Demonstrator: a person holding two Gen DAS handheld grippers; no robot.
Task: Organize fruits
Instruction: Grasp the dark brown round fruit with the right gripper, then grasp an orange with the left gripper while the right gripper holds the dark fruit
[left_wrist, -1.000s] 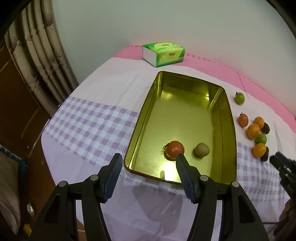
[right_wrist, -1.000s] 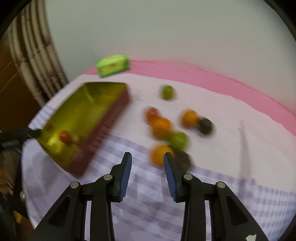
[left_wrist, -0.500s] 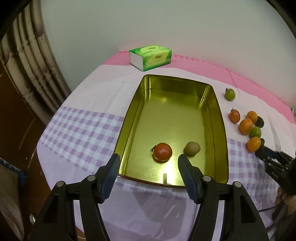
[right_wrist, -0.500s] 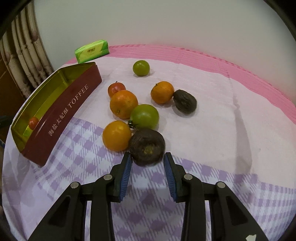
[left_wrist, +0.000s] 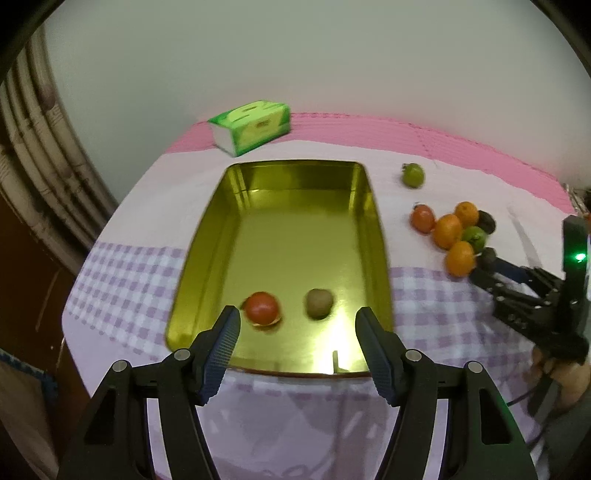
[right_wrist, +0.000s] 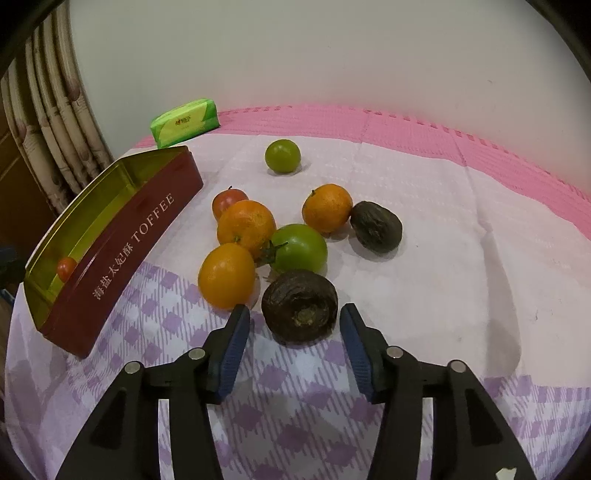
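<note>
Left wrist view: our left hand-held gripper (left_wrist: 297, 334) hovers released and empty at the near end of the gold tin (left_wrist: 364, 206), which holds a red tomato (left_wrist: 261, 308) and a brownish fruit (left_wrist: 318, 303), with the other fruits lying loose on the surface to the right. Right wrist view: our right hand-held gripper (right_wrist: 295, 326) is opening around the dark wrinkled fruit (right_wrist: 299, 305), nearest of the cluster, pads not touching it, so we judge a pick is in hand. Next we must advance, clench on its shrivelled dull-brown skin, and carry it left to the tin.
</note>
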